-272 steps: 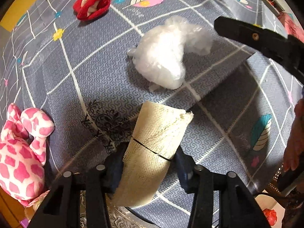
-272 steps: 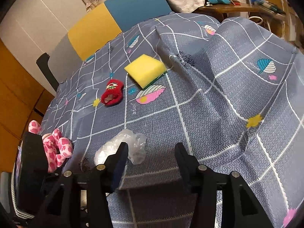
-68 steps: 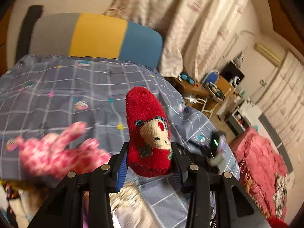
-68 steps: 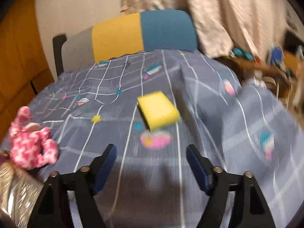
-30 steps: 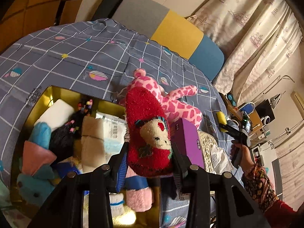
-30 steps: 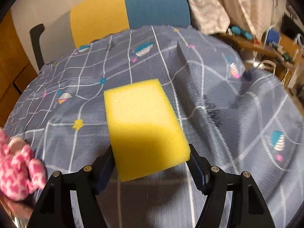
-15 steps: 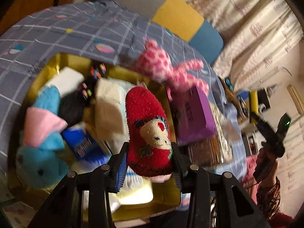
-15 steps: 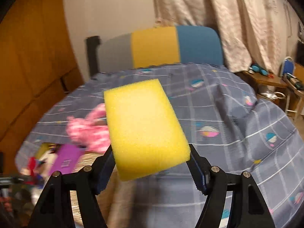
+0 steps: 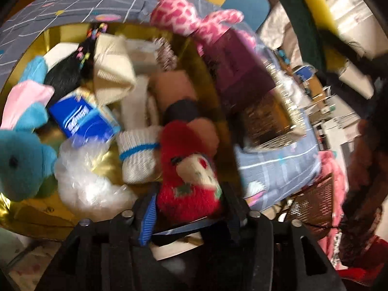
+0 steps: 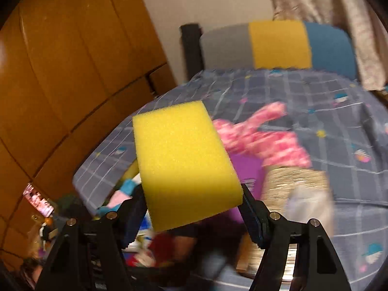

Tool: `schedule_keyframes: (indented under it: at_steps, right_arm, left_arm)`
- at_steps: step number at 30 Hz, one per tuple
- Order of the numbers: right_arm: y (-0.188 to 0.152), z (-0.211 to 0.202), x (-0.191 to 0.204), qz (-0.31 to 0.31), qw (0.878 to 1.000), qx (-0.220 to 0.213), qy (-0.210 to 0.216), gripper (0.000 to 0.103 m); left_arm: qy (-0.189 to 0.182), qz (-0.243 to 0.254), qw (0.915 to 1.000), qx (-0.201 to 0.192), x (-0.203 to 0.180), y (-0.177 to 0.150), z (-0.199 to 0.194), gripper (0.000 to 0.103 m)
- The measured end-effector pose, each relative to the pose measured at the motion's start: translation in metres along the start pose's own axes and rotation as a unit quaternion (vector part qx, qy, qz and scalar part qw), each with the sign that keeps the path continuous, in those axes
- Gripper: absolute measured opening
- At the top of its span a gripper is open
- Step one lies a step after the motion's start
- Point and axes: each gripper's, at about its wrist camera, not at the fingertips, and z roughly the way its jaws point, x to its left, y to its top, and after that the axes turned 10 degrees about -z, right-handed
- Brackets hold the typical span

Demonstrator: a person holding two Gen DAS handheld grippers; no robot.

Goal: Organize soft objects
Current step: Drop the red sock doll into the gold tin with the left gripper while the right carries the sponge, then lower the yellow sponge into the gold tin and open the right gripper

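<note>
A red fluffy sock with a face (image 9: 186, 169) lies between the fingers of my left gripper (image 9: 189, 198), low over the near end of the gold box (image 9: 60, 31). The jaws are opening and a small gap shows on each side of the sock. The box holds several soft things: a teal plush (image 9: 21, 165), a blue tissue pack (image 9: 82, 121), a crumpled plastic bag (image 9: 84, 181) and cream cloth rolls (image 9: 111, 72). My right gripper (image 10: 191, 208) is shut on a yellow sponge (image 10: 179, 160), held up in the air above the box side of the table.
A pink spotted plush (image 10: 266, 143) lies on the grey patterned tablecloth (image 10: 315, 101) beyond a purple box (image 9: 242, 72). A chair with a grey, yellow and blue back (image 10: 278, 46) stands behind the table. Wooden panels (image 10: 60, 72) fill the left. The left wrist view is blurred.
My left gripper has sunk toward the box and its jaws have spread off the red sock. My right gripper has swung the sponge leftward, bringing the box and wooden wall into view.
</note>
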Motion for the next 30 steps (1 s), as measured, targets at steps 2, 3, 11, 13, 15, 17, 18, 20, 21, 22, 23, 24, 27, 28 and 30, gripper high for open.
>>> schedule_keyframes:
  at_steps: [2,3,11,13,15,17,18,20,21,22,23,24,27,28,30]
  right_arm:
    - [0.002,0.019,0.019,-0.010,1.000,0.008,-0.001,0.072]
    - [0.002,0.026,0.026,-0.014,1.000,0.011,-0.002,0.072]
    - [0.004,0.098,0.048,-0.005,0.997,0.073,-0.032,0.073]
    - [0.003,0.112,0.046,-0.001,0.995,0.090,-0.044,0.073]
    - [0.002,0.123,0.046,-0.011,0.992,0.101,-0.071,0.074]
    - [0.003,0.132,0.051,-0.034,0.990,0.102,-0.091,0.074]
    - [0.004,0.134,0.052,-0.041,0.988,0.107,-0.101,0.075]
    - [0.005,0.144,0.056,-0.059,0.982,0.121,-0.130,0.076]
    - [0.005,0.147,0.058,-0.069,0.980,0.124,-0.139,0.076]
    - [0.005,0.150,0.059,-0.074,0.979,0.126,-0.143,0.080]
    - [0.005,0.154,0.061,-0.082,0.976,0.133,-0.149,0.083]
    - [0.004,0.159,0.063,-0.088,0.974,0.144,-0.150,0.089]
    - [0.002,0.161,0.071,-0.107,0.968,0.165,-0.156,0.091]
    - [0.001,0.157,0.074,-0.109,0.968,0.162,-0.157,0.091]
    - [0.001,0.140,0.080,-0.111,0.972,0.141,-0.150,0.093]
  left_arm:
    - [0.019,-0.002,0.9998,0.005,0.003,-0.003,0.006,0.057]
    - [0.027,-0.002,0.9996,0.001,0.004,-0.004,0.006,0.063]
    - [-0.022,-0.034,0.9978,-0.052,0.019,-0.007,-0.032,0.070]
    - [-0.026,-0.037,0.9963,-0.074,0.025,-0.008,-0.046,0.070]
    - [-0.027,-0.042,0.9938,-0.099,0.029,-0.011,-0.059,0.068]
    - [-0.024,-0.049,0.9906,-0.125,0.036,-0.013,-0.073,0.068]
    - [-0.022,-0.056,0.9884,-0.140,0.040,-0.013,-0.082,0.068]
    - [-0.012,-0.062,0.9832,-0.171,0.046,-0.015,-0.098,0.068]
    - [-0.003,-0.063,0.9812,-0.182,0.047,-0.015,-0.103,0.068]
    - [0.006,-0.063,0.9791,-0.193,0.046,-0.015,-0.107,0.068]
    - [0.012,-0.061,0.9771,-0.204,0.047,-0.016,-0.112,0.068]
    - [0.016,-0.060,0.9752,-0.212,0.047,-0.016,-0.116,0.068]
    - [0.035,-0.067,0.9729,-0.219,0.048,-0.015,-0.122,0.068]
    - [0.041,-0.067,0.9716,-0.223,0.047,-0.014,-0.123,0.068]
    - [0.059,-0.071,0.9681,-0.233,0.048,-0.014,-0.125,0.068]
